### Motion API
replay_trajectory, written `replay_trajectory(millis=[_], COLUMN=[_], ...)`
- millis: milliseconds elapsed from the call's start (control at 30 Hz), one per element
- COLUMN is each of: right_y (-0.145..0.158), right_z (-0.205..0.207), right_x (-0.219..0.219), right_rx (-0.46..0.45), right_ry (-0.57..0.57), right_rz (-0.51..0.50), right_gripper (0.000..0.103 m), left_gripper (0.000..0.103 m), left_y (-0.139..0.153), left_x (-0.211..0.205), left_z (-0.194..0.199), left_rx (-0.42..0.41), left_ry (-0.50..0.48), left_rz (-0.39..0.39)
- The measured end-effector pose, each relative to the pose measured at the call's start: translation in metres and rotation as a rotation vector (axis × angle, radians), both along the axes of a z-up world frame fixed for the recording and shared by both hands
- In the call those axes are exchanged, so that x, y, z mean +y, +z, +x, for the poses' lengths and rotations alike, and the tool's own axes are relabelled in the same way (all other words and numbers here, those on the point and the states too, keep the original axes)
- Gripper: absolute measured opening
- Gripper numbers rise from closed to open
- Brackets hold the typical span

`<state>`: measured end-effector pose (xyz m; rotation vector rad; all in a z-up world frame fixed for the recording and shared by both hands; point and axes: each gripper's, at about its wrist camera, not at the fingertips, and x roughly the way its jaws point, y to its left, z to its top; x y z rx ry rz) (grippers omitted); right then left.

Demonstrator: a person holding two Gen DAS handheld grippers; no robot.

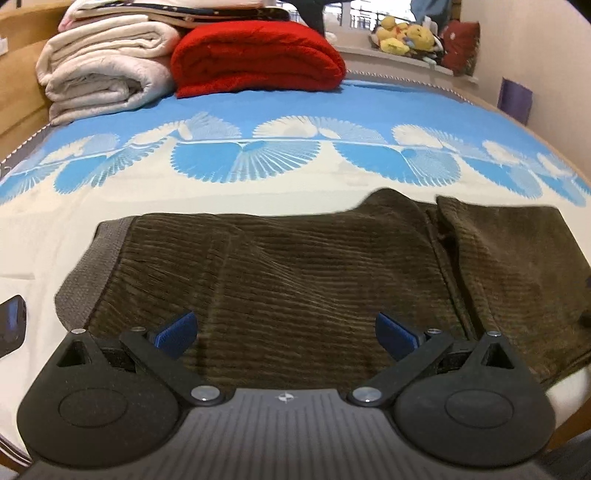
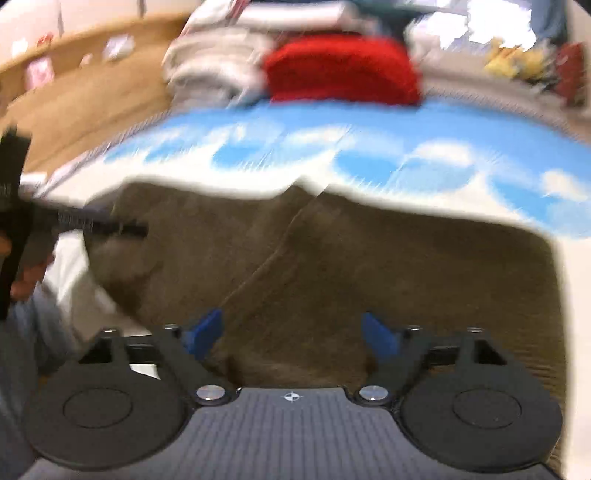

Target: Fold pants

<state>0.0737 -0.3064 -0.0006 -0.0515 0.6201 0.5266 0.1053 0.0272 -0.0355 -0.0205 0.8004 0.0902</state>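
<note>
On the blue-and-cream patterned bedspread (image 1: 258, 110), brown corduroy pants (image 1: 295, 266) lying flat, left gripper (image 1: 286, 332) and right gripper (image 2: 291, 332) both spread wide, grasping nothing, red folded blanket (image 1: 255, 59) beside cream folded blankets (image 1: 103, 66) behind.

Left gripper (image 1: 284, 334) hangs over brown corduroy pants (image 1: 317, 273), blue fingers (image 1: 177, 332) spread wide, nothing between them. Pants lie flat on bed cover (image 1: 147, 195), blue and cream with fan pattern; grey waistband (image 1: 88, 273) at left. Behind: red blanket (image 1: 255, 59) just beside folded white blankets (image 1: 107, 70). Stuffed toys (image 1: 404, 35) far right on ledge.
</note>
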Motion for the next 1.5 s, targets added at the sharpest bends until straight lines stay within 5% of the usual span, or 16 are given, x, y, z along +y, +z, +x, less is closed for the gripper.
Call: replay_trajectory(millis=[233,367,600,833,967,1100,1233,1267,1300,1500], right_y=[0.002,-0.010,-0.057,-0.061,-0.068,-0.066,-0.068,-0.068,-0.069,-0.067], right_z=[-0.015,-0.007,-0.004,-0.008,-0.002,-0.003,-0.004,-0.002,0.003,0.005], right_x=[-0.062,-0.102,-0.158,-0.163,-0.148,-0.131,-0.133,-0.133,-0.132,-0.129], right_rx=[-0.049,0.075,0.368,0.399,0.465,0.435,0.432,0.424,0.411,0.400], right_ry=[-0.571,-0.789,-0.961,-0.927,-0.751,-0.741,-0.793,-0.808,-0.833,-0.837], right_rz=[0.028,0.137,0.466,0.528,0.609,0.553,0.622,0.617,0.577,0.531], right_gripper=[0.097,0.097,0.097,0.097,0.096,0.096,0.096,0.085,0.054,0.044], left_gripper=[0.103,0.103,0.103,0.103,0.103,0.103,0.103,0.103,0.103,0.103], left_y=[-0.001,-0.002,0.007,0.012,-0.005,-0.037,-0.043,-0.045,-0.046,-0.032], left_x=[-0.036,-0.048,-0.076,-0.122,-0.146,-0.153,-0.145,-0.141,-0.138,-0.120], left_z=[-0.011,-0.014,-0.010,0.011,0.021,0.023,0.021,0.024,0.027,0.030], left_rx=[0.022,0.040,0.023,0.012,0.036,0.083,0.081,0.097,0.108,0.133], left_ry=[-0.042,-0.044,-0.045,-0.067,-0.073,-0.080,-0.053,-0.044,-0.036,-0.029], left_rz=[-0.014,-0.061,-0.071,-0.076,0.032,0.153,0.079,0.046,0.014,-0.054])
